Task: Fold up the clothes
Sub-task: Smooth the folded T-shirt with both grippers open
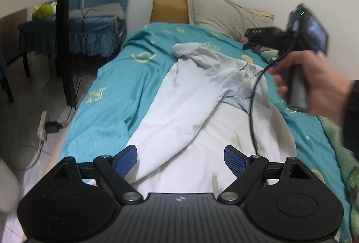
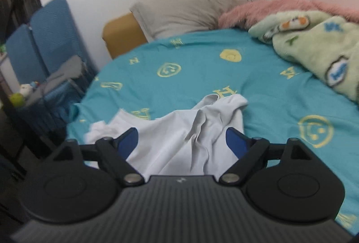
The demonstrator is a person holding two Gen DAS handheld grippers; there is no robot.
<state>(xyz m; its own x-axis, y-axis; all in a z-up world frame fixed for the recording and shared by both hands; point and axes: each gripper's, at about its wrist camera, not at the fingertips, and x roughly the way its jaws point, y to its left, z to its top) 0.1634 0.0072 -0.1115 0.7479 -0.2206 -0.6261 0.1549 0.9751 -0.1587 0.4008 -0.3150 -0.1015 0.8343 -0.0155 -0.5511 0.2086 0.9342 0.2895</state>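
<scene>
A white shirt (image 1: 202, 112) was spread lengthwise on the teal bedspread (image 1: 107, 90), one sleeve (image 1: 202, 56) thrown across its upper part. The left gripper (image 1: 180, 161) was held spread above the near hem, nothing pinched. The right gripper (image 2: 181, 142) was likewise spread and empty. Its dangling cable (image 1: 252, 108) could drag the fold askew.

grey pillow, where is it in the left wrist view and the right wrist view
Left wrist view: the grey pillow lies upper centre-right, at the far end of the bed.
Right wrist view: the grey pillow lies top centre, against the wall.
Shared landmark: the mustard headboard, just left of it in both.
</scene>
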